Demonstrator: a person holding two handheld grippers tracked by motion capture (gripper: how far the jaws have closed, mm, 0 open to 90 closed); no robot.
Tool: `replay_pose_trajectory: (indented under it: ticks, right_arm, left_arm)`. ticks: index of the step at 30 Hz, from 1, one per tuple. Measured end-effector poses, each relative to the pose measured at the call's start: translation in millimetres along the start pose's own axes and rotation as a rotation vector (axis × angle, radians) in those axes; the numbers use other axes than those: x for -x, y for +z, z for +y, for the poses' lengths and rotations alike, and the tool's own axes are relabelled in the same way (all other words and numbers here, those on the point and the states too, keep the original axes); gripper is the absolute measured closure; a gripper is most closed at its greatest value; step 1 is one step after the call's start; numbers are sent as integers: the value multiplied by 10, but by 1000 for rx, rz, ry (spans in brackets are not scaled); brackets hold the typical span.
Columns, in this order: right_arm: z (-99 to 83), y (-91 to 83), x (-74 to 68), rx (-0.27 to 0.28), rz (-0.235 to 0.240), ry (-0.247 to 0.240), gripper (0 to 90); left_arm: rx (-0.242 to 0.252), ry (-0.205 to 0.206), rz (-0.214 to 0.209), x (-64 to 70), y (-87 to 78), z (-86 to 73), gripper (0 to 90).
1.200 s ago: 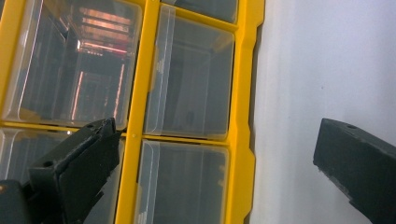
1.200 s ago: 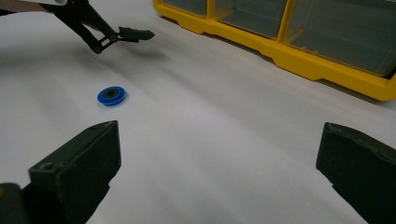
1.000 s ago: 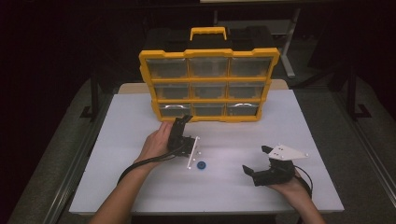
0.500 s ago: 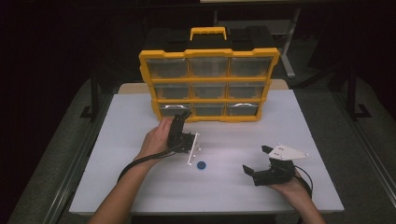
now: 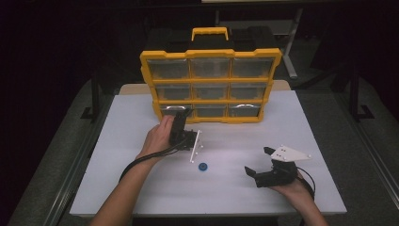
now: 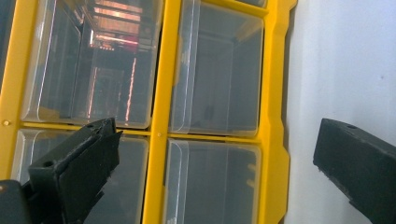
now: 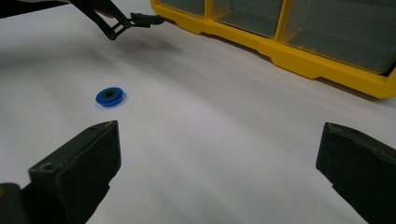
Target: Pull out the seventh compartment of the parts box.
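Nearest to me, my right gripper (image 5: 261, 162) rests low over the white table (image 5: 141, 188) at my right side, and its jaws are spread wide with nothing between them. In the right gripper view, the table lies bare between the two jaws, and the small blue ring (image 7: 110, 96) lies flat a little ahead and to the left of them, apart from both grippers.

In the high view, the blue ring (image 5: 203, 166) sits on the table between my two hands, just in front of the white plate of my left gripper.

Farther on, my left gripper (image 5: 182, 115) is at the bottom row of the yellow organizer (image 5: 211, 52), at its left corner. Its jaws are also spread, and they hold nothing. In the left gripper view, the clear drawers (image 6: 215, 79) are very close, and one jaw stands off the side of the yellow frame (image 6: 273, 116), over the table.

I judge that I am reaching for the bottom left drawer (image 5: 170, 109) to open it. The risk is that the jaws close on the yellow frame instead of the drawer front, because one jaw is outside the case. The organizer stands upright, so a hard pull or push could also slide it or tip it. My left arm could also brush the ring away.
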State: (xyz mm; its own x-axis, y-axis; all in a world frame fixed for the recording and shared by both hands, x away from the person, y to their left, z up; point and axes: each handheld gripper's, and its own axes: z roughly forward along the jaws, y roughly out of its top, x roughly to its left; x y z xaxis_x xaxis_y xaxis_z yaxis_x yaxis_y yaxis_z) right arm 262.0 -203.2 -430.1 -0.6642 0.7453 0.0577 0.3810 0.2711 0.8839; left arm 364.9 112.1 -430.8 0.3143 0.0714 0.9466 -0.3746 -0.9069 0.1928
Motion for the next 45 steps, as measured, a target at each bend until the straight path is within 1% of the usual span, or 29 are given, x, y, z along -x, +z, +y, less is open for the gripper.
replay_pose_trajectory:
  ticks: [1, 2, 3, 4, 5, 10, 13, 19, 20, 21, 22, 23, 28, 31, 32, 33, 37, 39, 45]
  right_arm:
    - [0, 0, -1, 0, 0, 1, 0]
    - [0, 1, -1, 0, 0, -1, 0]
    - [0, 0, -2, 0, -1, 0, 0]
    - [0, -1, -2, 1, -1, 1, 0]
    - [0, -2, -3, 1, 0, 3, 0]
    - [-1, -6, 5, 2, 0, 1, 0]
    - [-2, -8, 5, 2, -1, 1, 0]
    - [-4, -8, 8, 4, 0, 6, 0]
    - [-5, -7, 5, 1, 1, 7, 0]
    - [-4, -6, 2, 0, 0, 10, 0]
    - [-4, -5, 0, 0, 0, 11, 0]
    - [-3, -4, 1, 3, -1, 7, 0]
    - [-7, -6, -2, 0, -3, 9, 0]
    - [-6, -8, 1, 3, -5, 11, 0]
    - [-7, -8, 1, 2, -5, 11, 0]
    - [-7, -7, 1, 2, -5, 11, 0]
    - [-7, -6, 1, 0, -5, 9, 0]
    - [-7, -7, 1, 1, -5, 9, 0]
    - [-7, -7, 1, 0, -5, 9, 0]
  left_arm:
    - [-3, -2, 2, -6, 7, 0, 0]
    - [-12, 5, 4, -20, 9, -2, 0]
    - [-6, -3, 7, -23, 21, -6, 0]
    - [-13, 5, 7, -34, 23, -7, 0]
    - [-9, -3, 13, -32, 36, -11, 0]
    - [-19, -7, 19, -31, 71, -37, 0]
    - [-26, 4, 26, -23, 83, -58, 0]
    - [-42, 2, 37, -34, 98, -118, 0]
    - [-46, 5, 42, -31, 104, -128, 0]
    - [-78, 32, 38, -44, 88, -129, 0]
    - [-55, 1, 45, -22, 109, -135, 0]
    - [-84, 34, 38, -32, 96, -132, 0]
    - [-91, 44, 48, -21, 106, -136, 0]
    - [-102, 57, 52, -12, 109, -151, 0]
    - [-115, 71, 54, -8, 109, -158, 0]
    - [-119, 76, 56, -5, 112, -164, 0]
    - [-129, 70, 60, -8, 116, -192, 0]
    - [-127, 63, 69, -12, 119, -209, 0]
    - [-144, 67, 77, -24, 120, -244, 0]
